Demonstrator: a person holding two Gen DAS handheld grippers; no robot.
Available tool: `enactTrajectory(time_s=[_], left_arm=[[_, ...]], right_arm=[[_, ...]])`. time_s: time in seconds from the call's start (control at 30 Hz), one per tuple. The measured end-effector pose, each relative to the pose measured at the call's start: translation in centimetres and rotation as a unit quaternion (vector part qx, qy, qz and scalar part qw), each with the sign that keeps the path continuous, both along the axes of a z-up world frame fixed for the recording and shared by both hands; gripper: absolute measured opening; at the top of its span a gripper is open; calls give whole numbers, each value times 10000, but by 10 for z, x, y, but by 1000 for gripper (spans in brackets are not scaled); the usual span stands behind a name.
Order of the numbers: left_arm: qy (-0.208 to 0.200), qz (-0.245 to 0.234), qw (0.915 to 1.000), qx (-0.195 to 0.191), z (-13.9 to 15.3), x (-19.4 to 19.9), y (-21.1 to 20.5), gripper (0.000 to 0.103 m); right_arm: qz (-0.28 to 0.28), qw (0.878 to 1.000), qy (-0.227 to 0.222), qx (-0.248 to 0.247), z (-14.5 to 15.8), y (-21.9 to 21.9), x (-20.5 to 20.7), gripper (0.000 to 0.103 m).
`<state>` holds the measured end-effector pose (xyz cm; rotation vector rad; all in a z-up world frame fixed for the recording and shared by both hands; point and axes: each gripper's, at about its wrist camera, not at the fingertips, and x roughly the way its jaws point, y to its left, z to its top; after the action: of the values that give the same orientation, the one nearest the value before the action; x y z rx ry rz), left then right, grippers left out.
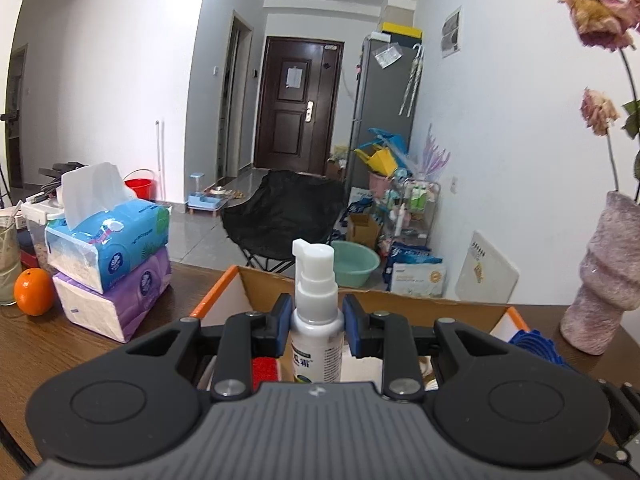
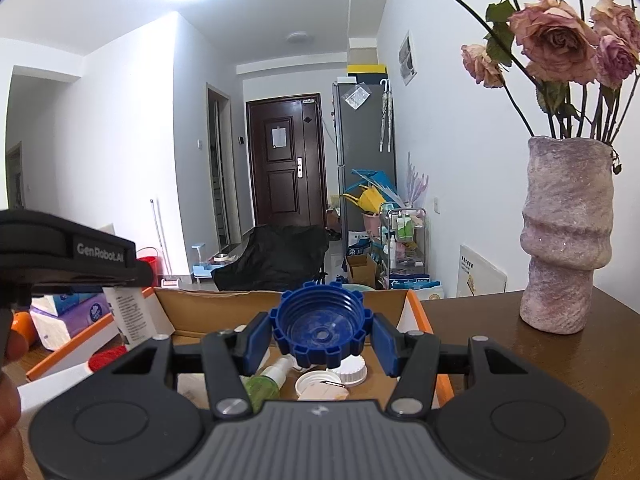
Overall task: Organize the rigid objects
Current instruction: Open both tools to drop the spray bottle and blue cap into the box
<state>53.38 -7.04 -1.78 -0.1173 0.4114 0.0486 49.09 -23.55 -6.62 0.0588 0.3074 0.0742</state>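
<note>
My left gripper (image 1: 317,322) is shut on a white spray bottle (image 1: 316,312) and holds it upright over the open cardboard box (image 1: 360,286) with orange edges. My right gripper (image 2: 322,336) is shut on a blue ridged cap (image 2: 320,326), open side toward the camera, above the same box (image 2: 224,304). Inside the box lie a green spray bottle (image 2: 266,380), white lids (image 2: 352,370) and a red item (image 2: 106,358). The left gripper's body (image 2: 72,254) and the bottle's label (image 2: 134,312) show at the left of the right wrist view. The blue cap also shows in the left wrist view (image 1: 536,346).
The box sits on a brown wooden table (image 1: 60,344). Two stacked tissue packs (image 1: 112,256) and an orange (image 1: 34,291) stand to the left. A pink vase with dried roses (image 2: 564,236) stands to the right. A glass (image 1: 8,264) is at the far left.
</note>
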Motion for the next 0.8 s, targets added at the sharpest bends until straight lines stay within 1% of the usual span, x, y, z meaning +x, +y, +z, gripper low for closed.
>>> enactTrajectory(time_s=[0.07,0.1,0.13,0.17,0.2,0.27,0.37,0.57,0.8], left_arm=[[73,45,9999,88,0,1,-1,55],[80,131,9998,128,1,0,0,83],[23,227,9996,166,2,-2,0,101],[-67,347,9991,228,3,-5,1,103],[-111,401,9988,258,5,-6,2,103],[-60,334,9992,199,7,-7,5,103],[3,309,9995,97,8,-7,12,103],[53,298,9995,79,9,-9,18,103],[94,231,9997,64,17,-29,23,103]], right_arm=[[33,10000,58,-13,-1,0,1,56],[42,10000,83,-9,-2,0,2,67],[38,9999,117,-25,-2,0,3,75],[14,9999,124,-45,-2,1,2,90],[-53,9999,80,-64,-2,1,0,99],[-161,9998,12,-99,-1,0,-2,103],[-206,9997,34,-110,0,-2,-2,103],[-261,9996,66,-99,2,-6,-2,103],[-168,9997,-28,-161,15,-4,-19,103]])
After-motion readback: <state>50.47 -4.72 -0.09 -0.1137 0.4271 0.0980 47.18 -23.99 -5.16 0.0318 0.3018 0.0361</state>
